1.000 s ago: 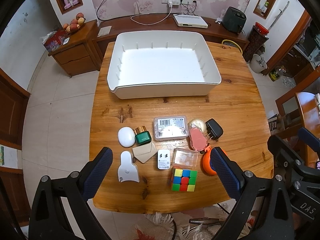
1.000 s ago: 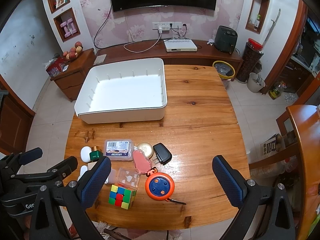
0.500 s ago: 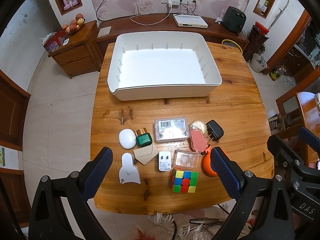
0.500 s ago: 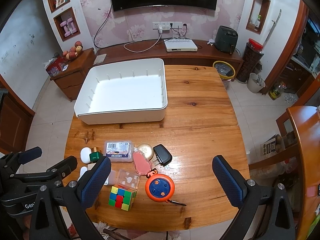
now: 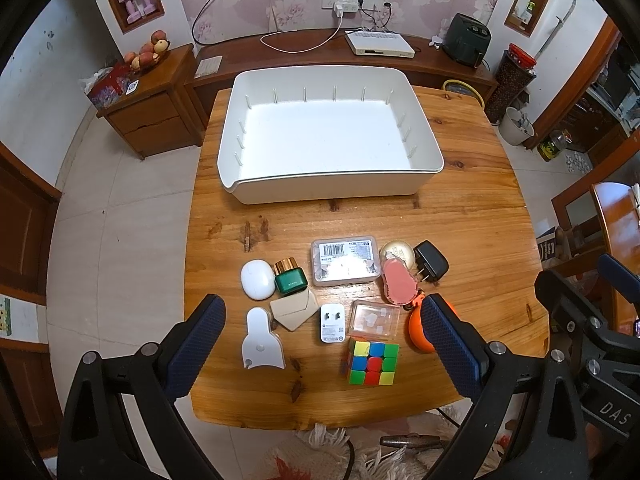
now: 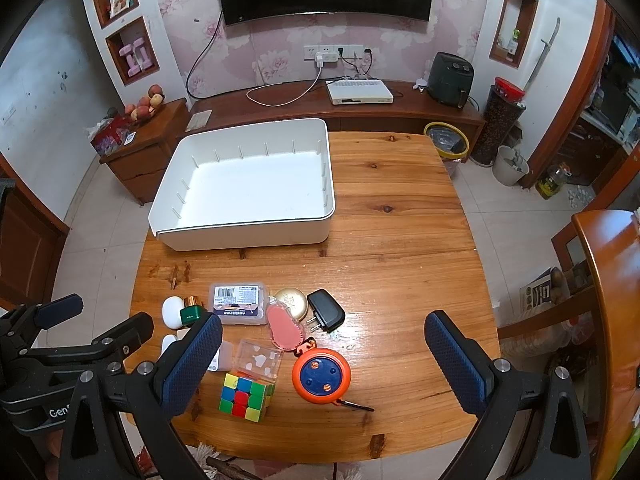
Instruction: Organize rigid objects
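On the wooden desk (image 5: 472, 208), the left hand-held gripper (image 5: 322, 332) hovers with its fingers wide apart above the near cluster: a white case (image 5: 257, 279), green jar (image 5: 290, 278), white plug (image 5: 333, 323), and colour cube (image 5: 371, 362). The white bin (image 5: 332, 192) sits empty at the far side. Further right, the right hand-held gripper (image 6: 322, 354) also hangs spread apart, holding nothing, above the orange reel (image 6: 321, 375) and black charger (image 6: 326, 311).

A wooden table (image 5: 472, 216) holds a large empty white bin (image 5: 332, 138) toward 12 o'clock. Toward 6 o'clock sits a cluster: a colour cube (image 5: 371, 362), an orange reel (image 6: 321, 375), a black charger (image 5: 431, 261), a labelled clear box (image 5: 345, 260) and a green jar (image 5: 289, 277).
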Action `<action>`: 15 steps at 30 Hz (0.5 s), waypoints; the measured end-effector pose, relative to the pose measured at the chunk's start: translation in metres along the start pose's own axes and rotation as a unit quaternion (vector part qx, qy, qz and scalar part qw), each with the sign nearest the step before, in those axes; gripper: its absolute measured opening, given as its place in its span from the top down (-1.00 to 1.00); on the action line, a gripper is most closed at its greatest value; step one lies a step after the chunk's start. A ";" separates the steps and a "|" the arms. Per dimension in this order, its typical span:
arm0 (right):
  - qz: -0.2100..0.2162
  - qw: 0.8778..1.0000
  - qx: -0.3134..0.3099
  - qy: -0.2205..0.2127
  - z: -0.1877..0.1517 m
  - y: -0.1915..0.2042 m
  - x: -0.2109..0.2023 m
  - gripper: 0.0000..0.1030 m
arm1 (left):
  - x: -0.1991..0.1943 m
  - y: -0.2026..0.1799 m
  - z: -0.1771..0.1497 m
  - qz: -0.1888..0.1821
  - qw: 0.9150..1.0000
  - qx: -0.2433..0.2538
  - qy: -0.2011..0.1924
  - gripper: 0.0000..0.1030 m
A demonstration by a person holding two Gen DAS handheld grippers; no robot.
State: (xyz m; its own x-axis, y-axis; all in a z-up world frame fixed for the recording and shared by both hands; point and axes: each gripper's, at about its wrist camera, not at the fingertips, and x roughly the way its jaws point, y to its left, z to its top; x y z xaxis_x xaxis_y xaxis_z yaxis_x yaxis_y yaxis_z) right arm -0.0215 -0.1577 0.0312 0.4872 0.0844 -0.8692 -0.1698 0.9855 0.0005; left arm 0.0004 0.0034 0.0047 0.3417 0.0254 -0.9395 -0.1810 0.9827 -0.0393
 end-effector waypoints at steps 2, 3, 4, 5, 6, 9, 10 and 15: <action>-0.001 1.000 0.002 -0.002 0.002 -0.001 -0.002 -0.98 | 0.001 0.002 0.001 -0.001 1.000 0.002 -0.002 -0.91; -0.002 1.000 0.003 -0.002 0.004 0.000 -0.002 -0.98 | 0.001 0.003 0.002 -0.002 1.000 0.003 -0.002 -0.91; -0.004 1.000 0.003 -0.003 0.006 0.002 -0.002 -0.98 | 0.002 0.004 0.003 -0.002 1.000 0.004 -0.002 -0.91; -0.006 1.000 0.003 -0.004 0.006 0.003 -0.002 -0.98 | 0.002 0.005 0.004 -0.003 1.000 0.005 -0.002 -0.91; -0.007 1.000 0.004 -0.004 0.006 0.003 -0.002 -0.98 | 0.001 0.006 0.005 -0.004 1.000 0.006 -0.002 -0.91; -0.010 1.000 0.008 -0.002 0.007 0.003 -0.001 -0.98 | -0.002 0.006 0.007 -0.007 1.000 0.012 -0.001 -0.91; -0.012 1.000 0.009 -0.001 0.004 0.005 -0.001 -0.98 | -0.002 0.006 0.008 -0.008 1.000 0.014 0.000 -0.91; -0.020 1.000 0.016 0.002 0.001 0.008 -0.001 -0.98 | 0.000 0.007 0.010 -0.012 1.000 0.022 0.002 -0.91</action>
State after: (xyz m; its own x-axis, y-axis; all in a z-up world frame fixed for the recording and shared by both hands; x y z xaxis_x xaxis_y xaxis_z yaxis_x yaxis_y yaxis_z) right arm -0.0228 -0.1496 0.0327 0.4899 0.0449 -0.8706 -0.1231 0.9922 -0.0181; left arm 0.0088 0.0118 0.0076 0.3423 0.0002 -0.9396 -0.1314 0.9902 -0.0477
